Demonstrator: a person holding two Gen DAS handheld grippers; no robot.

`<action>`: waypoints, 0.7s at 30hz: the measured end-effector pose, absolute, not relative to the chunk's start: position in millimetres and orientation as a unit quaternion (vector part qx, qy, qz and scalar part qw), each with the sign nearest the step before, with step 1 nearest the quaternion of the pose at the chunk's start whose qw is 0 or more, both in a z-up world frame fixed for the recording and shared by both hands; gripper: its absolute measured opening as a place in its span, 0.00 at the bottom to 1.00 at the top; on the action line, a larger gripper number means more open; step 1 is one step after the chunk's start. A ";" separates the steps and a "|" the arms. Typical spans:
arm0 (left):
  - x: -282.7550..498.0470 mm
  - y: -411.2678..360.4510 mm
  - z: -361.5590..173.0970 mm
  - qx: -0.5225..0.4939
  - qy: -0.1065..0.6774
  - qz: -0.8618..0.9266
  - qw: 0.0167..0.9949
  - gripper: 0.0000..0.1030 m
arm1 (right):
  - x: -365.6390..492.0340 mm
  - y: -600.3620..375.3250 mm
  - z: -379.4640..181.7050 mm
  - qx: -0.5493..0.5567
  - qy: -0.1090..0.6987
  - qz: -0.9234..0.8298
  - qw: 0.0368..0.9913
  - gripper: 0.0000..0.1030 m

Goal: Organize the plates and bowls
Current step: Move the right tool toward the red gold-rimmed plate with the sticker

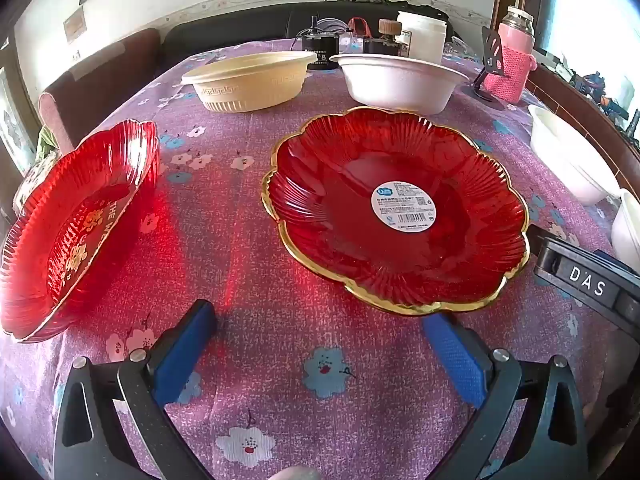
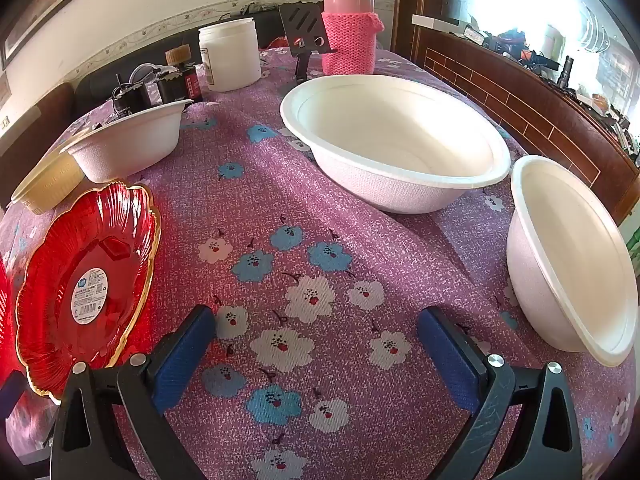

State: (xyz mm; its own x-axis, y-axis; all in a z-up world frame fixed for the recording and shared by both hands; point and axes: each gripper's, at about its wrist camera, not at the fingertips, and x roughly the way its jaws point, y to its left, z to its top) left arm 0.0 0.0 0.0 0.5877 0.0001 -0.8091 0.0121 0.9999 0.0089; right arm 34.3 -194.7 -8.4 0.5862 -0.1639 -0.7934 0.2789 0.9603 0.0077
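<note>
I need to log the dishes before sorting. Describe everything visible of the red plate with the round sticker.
The red plate with the sticker is translucent, glass-like, ribbed, with a scalloped gold-edged rim. A round white printed label sits at its centre. It lies upright and empty on the purple flowered tablecloth, touching nothing else, ahead of the open left claw, with a white bowl behind it.

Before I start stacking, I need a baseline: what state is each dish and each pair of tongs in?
Left tongs: open, empty.
Right tongs: open, empty.
Stickered red plate: upright, empty.
Second red plate: upright, empty.
Beige bowl: upright.
Far white bowl: upright.
Large white bowl: upright, empty.
Small white bowl: upright, empty.
</note>
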 end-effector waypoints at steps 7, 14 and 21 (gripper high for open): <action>0.1 -0.2 0.5 0.005 0.463 0.000 0.886 1.00 | 34.2 -194.7 -8.3 0.066 0.437 -0.125 0.888 0.99; -13.8 4.9 0.8 0.023 0.482 -0.033 0.875 1.00 | 33.5 -194.7 -7.4 0.060 0.449 -0.102 0.886 0.99; -19.6 8.5 2.0 0.029 0.496 -0.047 0.866 1.00 | 6.3 -192.8 -8.1 0.051 0.476 -0.086 0.874 0.99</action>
State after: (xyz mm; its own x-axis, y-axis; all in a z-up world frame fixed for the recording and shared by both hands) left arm -19.6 8.5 2.0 0.5031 -0.0532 -0.8626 0.1101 0.9939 0.0030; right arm 6.3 -192.8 -8.1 0.5324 -0.1027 -0.8402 0.1995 0.9799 0.0067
